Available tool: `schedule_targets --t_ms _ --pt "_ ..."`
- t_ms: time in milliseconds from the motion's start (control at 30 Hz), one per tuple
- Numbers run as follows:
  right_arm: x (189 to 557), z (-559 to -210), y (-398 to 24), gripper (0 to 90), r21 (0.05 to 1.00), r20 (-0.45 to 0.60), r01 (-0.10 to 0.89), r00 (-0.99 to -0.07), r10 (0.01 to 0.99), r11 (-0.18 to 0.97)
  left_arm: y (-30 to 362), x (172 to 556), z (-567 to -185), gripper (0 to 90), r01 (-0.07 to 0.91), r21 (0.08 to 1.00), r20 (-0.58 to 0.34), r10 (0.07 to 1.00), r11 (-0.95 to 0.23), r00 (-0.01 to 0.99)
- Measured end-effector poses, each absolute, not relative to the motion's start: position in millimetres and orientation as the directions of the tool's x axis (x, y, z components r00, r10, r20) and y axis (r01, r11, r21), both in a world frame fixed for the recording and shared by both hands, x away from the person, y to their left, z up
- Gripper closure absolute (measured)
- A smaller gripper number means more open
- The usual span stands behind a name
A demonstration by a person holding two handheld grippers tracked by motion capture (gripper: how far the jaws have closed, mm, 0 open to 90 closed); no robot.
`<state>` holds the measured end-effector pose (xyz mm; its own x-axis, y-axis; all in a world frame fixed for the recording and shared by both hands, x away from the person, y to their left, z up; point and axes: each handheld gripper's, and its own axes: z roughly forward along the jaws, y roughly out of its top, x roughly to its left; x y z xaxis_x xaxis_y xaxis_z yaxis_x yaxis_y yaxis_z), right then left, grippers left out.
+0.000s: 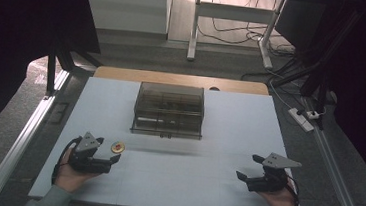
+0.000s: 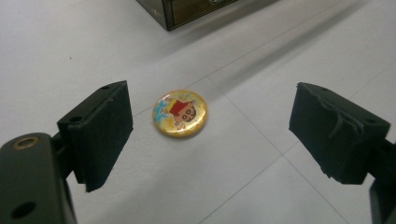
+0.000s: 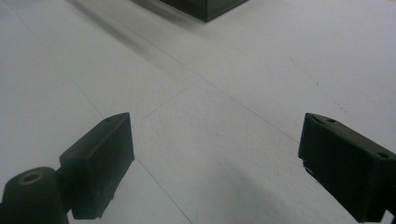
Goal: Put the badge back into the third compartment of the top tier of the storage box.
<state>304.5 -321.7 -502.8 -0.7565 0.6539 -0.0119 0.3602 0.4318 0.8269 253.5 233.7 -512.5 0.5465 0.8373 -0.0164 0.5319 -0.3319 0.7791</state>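
White table (image 1: pixel 228 137), smoked box (image 1: pixel 168 111) at twelve o'clock. Round cartoon badge (image 2: pixel 180 113) flat just ahead of left gripper (image 2: pixel 210 130), jaws released. Right gripper (image 3: pixel 215 158) released, empty, at four o'clock. Approach step; next: advance, straddle badge, pinch rim.

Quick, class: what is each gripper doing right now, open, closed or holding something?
Left gripper: open, holding nothing; the badge lies on the table ahead of it.
Right gripper: open, holding nothing.
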Motion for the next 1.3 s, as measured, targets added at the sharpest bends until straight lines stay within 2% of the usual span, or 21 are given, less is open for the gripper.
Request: schedule_targets --t_ms 800,1300 --pt "305.8 -501.9 -323.5 10.4 0.843 0.01 0.364 -0.748 0.664 0.396 224.7 252.9 -491.4 14.2 0.53 0.756 0.028 0.829 -0.383 0.558" --pt "305.3 -500.2 -323.8 10.4 0.845 0.001 0.359 -0.743 0.669 0.397 216.2 268.6 -470.9 15.7 0.535 0.735 0.066 0.83 -0.416 0.554"
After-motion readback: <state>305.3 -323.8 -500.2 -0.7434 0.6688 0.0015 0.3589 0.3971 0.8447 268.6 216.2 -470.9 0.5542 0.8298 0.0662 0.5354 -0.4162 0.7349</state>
